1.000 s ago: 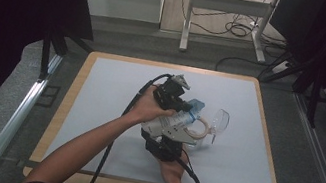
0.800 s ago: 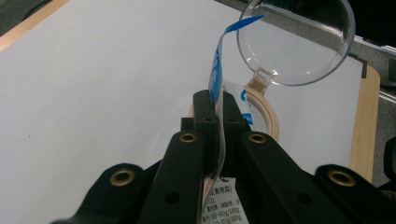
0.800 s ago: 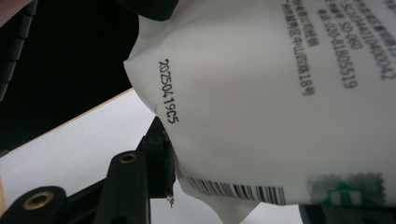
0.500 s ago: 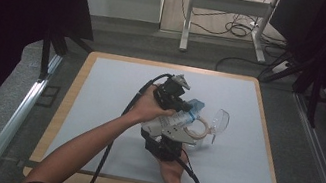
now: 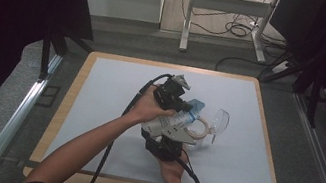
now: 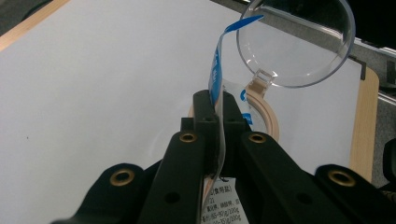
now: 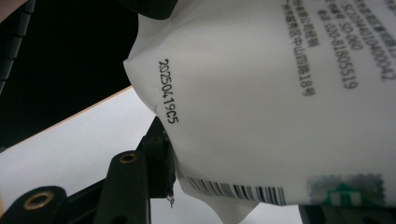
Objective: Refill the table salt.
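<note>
Pale blue-grey mat (image 5: 96, 110) covers wooden-edged table; we work near its middle. Left gripper (image 5: 187, 110), at 11 o'clock of bag, points toward 4 o'clock; in left gripper view its jaws are together, clamped on clear blue-printed top edge (image 6: 215, 84) of white printed plastic bag (image 5: 170, 122). Right gripper (image 5: 174, 135), at 6 o'clock of bag, has jaws clamped on bag's lower body (image 7: 280, 102) beside barcode. Tan ring-shaped jar mouth (image 5: 197, 128) with hinged clear round lid (image 5: 220, 121) lies at 3 o'clock of bag, touching mat.
</note>
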